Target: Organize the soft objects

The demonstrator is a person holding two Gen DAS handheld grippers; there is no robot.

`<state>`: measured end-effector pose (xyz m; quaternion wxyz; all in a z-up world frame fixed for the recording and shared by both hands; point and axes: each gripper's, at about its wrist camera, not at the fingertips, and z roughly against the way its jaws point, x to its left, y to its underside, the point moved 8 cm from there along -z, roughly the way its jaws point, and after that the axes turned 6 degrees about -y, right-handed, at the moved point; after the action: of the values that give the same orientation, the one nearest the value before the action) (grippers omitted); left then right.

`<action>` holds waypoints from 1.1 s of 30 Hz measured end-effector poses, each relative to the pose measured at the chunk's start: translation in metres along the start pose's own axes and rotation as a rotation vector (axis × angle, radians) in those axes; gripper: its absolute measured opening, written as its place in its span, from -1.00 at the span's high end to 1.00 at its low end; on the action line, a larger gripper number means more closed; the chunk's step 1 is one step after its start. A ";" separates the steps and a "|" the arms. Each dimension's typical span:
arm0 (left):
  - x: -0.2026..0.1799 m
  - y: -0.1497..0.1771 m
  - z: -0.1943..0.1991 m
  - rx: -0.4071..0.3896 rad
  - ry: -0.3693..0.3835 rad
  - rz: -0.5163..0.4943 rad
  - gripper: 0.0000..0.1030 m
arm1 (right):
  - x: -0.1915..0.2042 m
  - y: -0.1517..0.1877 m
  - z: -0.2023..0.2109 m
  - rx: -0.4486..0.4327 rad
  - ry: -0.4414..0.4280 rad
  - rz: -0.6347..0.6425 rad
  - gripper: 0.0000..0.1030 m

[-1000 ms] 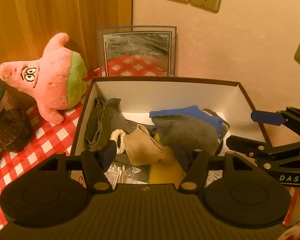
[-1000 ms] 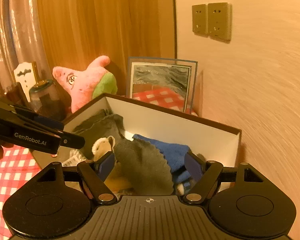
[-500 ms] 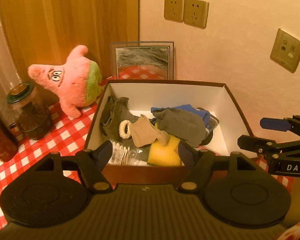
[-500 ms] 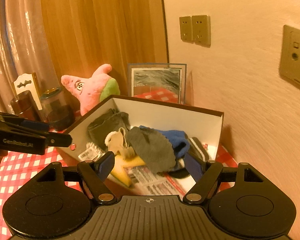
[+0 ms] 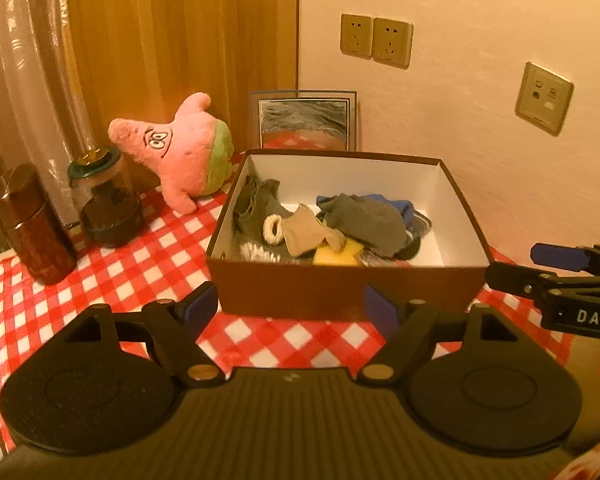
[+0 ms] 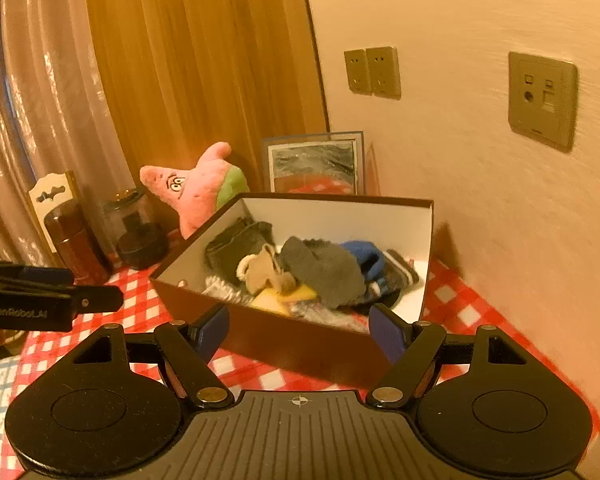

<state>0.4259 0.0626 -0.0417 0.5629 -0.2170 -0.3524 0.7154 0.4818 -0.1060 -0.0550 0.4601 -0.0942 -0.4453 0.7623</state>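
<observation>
A brown box with white inside (image 5: pixel 340 292) (image 6: pixel 284 340) stands on the red checked tablecloth. It holds several soft things: grey socks (image 5: pixel 364 220) (image 6: pixel 324 268), a blue cloth (image 5: pixel 400 208), a beige sock (image 5: pixel 308 232) and a yellow sponge (image 5: pixel 336 256). A pink starfish plush (image 5: pixel 180 156) (image 6: pixel 200 188) sits outside the box at its left. My left gripper (image 5: pixel 292 308) is open and empty in front of the box. My right gripper (image 6: pixel 300 328) is open and empty at the box's near right corner.
A brown canister (image 5: pixel 32 224) and a dark glass jar (image 5: pixel 108 204) stand at the left. A framed picture (image 5: pixel 304 120) leans on the wall behind the box. Wall sockets (image 5: pixel 376 42) are above. A curtain (image 5: pixel 160 40) hangs at the back left.
Both grippers have pulled back and up from over the box, so the whole box and the table in front of it now show. Both stayed open and empty.
</observation>
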 end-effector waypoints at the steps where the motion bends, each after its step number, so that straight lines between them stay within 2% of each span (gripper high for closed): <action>1: 0.002 0.005 0.007 0.002 0.008 0.006 -0.52 | 0.005 0.003 0.005 -0.002 0.003 -0.003 -0.49; 8: 0.021 0.042 0.052 0.023 0.024 0.002 -0.52 | 0.042 0.030 0.035 0.013 0.022 -0.036 -0.49; 20: 0.073 0.121 0.145 0.038 0.053 0.001 -0.52 | 0.126 0.106 0.098 0.047 0.059 -0.066 -0.49; 26: 0.085 0.161 0.185 0.054 0.084 -0.022 -0.52 | 0.168 0.143 0.136 0.049 0.079 -0.091 -0.49; 33: 0.093 0.194 0.214 0.082 0.089 -0.019 -0.52 | 0.202 0.175 0.166 0.079 0.082 -0.112 -0.49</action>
<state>0.1222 0.0735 -0.0385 0.5932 -0.2221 -0.2995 0.7135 0.1689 -0.0769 -0.0385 0.5233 -0.0823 -0.4001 0.7479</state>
